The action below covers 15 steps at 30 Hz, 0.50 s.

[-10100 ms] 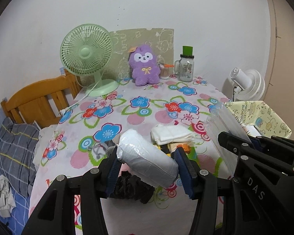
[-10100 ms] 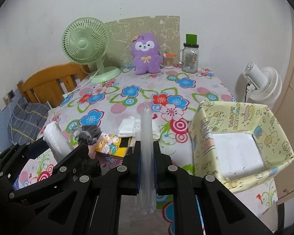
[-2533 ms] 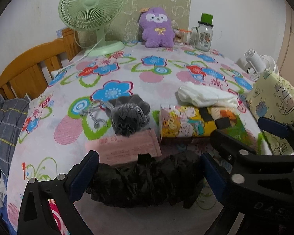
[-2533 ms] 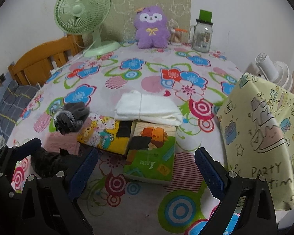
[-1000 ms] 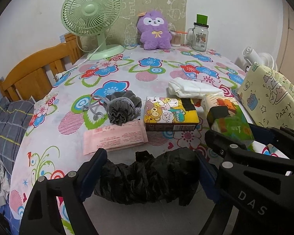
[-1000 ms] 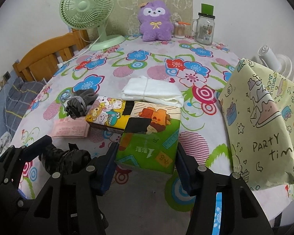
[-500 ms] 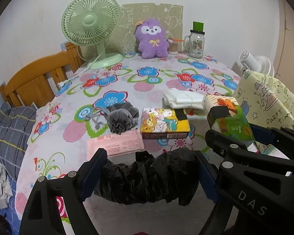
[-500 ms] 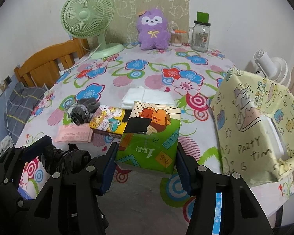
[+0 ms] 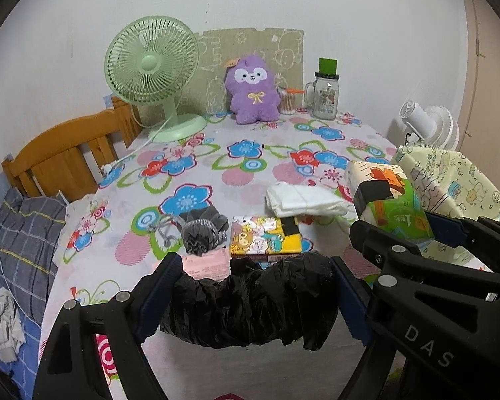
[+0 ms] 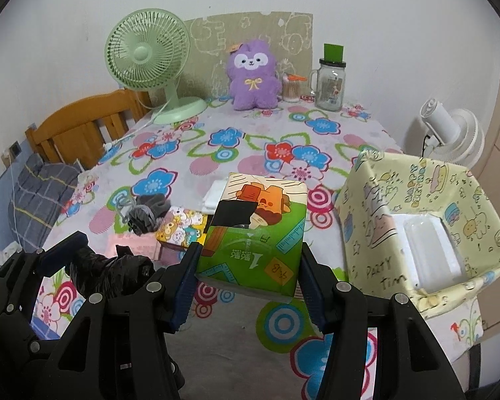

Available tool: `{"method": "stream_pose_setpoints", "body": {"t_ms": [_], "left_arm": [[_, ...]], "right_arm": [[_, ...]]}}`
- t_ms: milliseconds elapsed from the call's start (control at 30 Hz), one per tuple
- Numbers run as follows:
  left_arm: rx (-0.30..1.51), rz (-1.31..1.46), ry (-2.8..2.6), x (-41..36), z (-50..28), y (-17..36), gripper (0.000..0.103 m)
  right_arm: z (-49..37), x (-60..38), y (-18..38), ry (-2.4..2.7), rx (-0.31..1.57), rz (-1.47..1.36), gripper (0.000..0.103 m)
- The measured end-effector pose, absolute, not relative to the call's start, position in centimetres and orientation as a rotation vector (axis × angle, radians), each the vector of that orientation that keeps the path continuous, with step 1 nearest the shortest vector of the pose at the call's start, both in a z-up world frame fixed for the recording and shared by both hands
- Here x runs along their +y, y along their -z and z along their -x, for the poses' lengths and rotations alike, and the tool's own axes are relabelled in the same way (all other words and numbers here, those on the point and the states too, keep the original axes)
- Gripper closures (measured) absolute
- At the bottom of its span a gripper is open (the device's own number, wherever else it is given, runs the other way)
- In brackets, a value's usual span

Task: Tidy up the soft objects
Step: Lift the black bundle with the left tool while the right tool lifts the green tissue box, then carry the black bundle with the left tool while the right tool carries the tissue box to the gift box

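1. Left claw [image 9: 253, 303] pinching black bag roll [image 9: 250, 306], crinkly plastic, gripped end to end, clear of table [image 9: 256, 163].
2. Right claw [image 10: 248, 283] clamps green tissue pack [image 10: 256, 233] by its sides; soft, boxy. Likely bound for bin [image 10: 456, 193].
3. Farther, on table: pink pack [image 9: 206, 265], cartoon pack [image 9: 265, 235], grey pouf [image 9: 201, 228], white cloth [image 9: 303, 200].

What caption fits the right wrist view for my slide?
Right gripper clamps a green tissue pack above the floral tablecloth, beside the yellow box.
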<state>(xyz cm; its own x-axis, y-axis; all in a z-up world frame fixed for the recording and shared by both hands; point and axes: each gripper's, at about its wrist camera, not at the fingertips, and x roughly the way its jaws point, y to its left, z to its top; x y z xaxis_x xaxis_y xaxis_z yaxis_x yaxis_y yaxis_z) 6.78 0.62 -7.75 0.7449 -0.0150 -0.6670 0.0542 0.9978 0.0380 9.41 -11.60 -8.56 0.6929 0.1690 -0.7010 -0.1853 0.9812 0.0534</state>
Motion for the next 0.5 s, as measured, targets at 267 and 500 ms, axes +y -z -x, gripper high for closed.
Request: {"method": "stream_pose_setpoints", "body": {"t_ms": [267,500], "left_arm": [[0.692,-0.064,0.041,-0.2,-6.7,5.6,0.014],[0.67,-0.078,0.048,-1.0,-7.0,4.3,0.014]], "right_arm": [[-9.2,-12.5,6.4,-0.195,0.743,0.018,0.045],[-9.3,-13.4,5.0,-0.184,0.723,0.014,0.045]]}}
